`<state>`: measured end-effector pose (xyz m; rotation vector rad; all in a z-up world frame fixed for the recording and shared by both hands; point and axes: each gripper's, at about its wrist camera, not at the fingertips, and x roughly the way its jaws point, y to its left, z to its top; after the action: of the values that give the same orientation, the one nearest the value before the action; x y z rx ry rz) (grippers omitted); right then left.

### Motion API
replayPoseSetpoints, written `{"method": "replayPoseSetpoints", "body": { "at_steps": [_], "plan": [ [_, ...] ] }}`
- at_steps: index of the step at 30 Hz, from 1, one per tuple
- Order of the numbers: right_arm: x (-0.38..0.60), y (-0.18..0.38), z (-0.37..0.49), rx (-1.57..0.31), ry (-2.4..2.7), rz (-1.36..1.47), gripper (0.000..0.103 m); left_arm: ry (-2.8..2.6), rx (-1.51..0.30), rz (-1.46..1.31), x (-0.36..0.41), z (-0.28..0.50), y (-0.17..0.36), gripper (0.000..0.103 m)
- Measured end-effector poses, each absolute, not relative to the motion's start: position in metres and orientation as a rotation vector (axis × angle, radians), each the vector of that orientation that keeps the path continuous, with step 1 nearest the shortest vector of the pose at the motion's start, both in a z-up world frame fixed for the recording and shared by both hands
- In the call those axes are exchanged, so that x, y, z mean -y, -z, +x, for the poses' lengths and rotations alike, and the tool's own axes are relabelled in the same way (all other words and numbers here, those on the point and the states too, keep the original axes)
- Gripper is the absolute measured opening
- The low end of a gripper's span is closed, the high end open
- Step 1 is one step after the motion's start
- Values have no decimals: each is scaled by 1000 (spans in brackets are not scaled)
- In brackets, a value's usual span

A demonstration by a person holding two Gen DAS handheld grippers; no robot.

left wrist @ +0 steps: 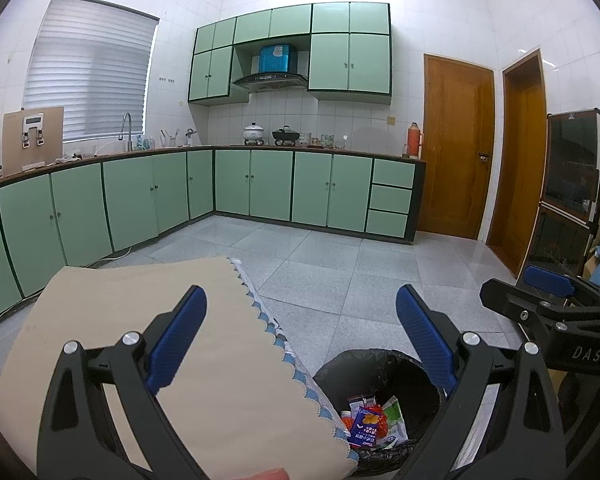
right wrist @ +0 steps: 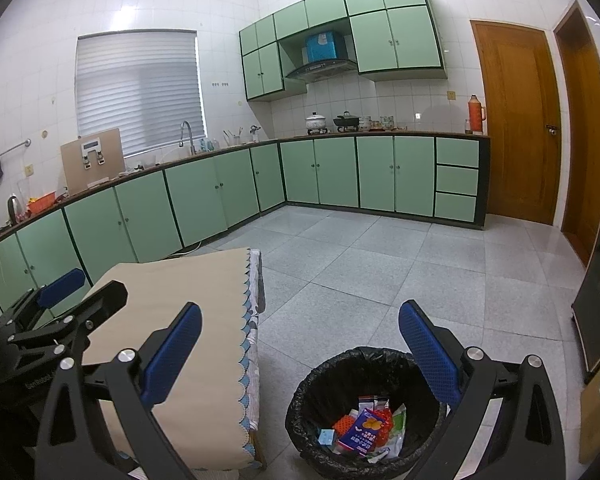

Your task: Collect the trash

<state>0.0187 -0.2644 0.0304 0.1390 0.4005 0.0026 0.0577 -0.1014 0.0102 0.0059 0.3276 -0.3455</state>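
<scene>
A round bin lined with a black bag [left wrist: 342, 364] [right wrist: 314, 376] stands on the floor beside the table. Inside lie a blue snack packet [left wrist: 363, 426] [right wrist: 360, 432], a green and white wrapper [left wrist: 394, 414] [right wrist: 398, 424] and red netting [right wrist: 346, 424]. My left gripper [left wrist: 300, 340] hovers open and empty over the table edge and the bin; it also shows at the left of the right wrist view [right wrist: 84, 292]. Above the bin, my right gripper [right wrist: 300, 356] is open with nothing between its blue pads [right wrist: 430, 356], and it shows at the right of the left wrist view [left wrist: 528, 288].
A table with a beige, blue-scalloped cloth [left wrist: 228, 340] [right wrist: 180, 280] sits left of the bin. Grey tiled floor [right wrist: 380, 272] stretches to green cabinets [left wrist: 252, 184]. Wooden doors [left wrist: 454, 148] and a dark glass cabinet [left wrist: 572, 192] stand at the right.
</scene>
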Motion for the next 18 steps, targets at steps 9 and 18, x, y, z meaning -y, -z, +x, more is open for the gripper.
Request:
{"method": "replayPoseSetpoints", "body": {
  "at_steps": [9, 18],
  "plan": [
    [265, -30, 19, -401, -3, 139, 97, 345, -327, 5, 101, 58, -11, 93],
    [264, -30, 20, -403, -4, 140, 97, 348, -330, 1, 101, 57, -9, 93]
  ]
}}
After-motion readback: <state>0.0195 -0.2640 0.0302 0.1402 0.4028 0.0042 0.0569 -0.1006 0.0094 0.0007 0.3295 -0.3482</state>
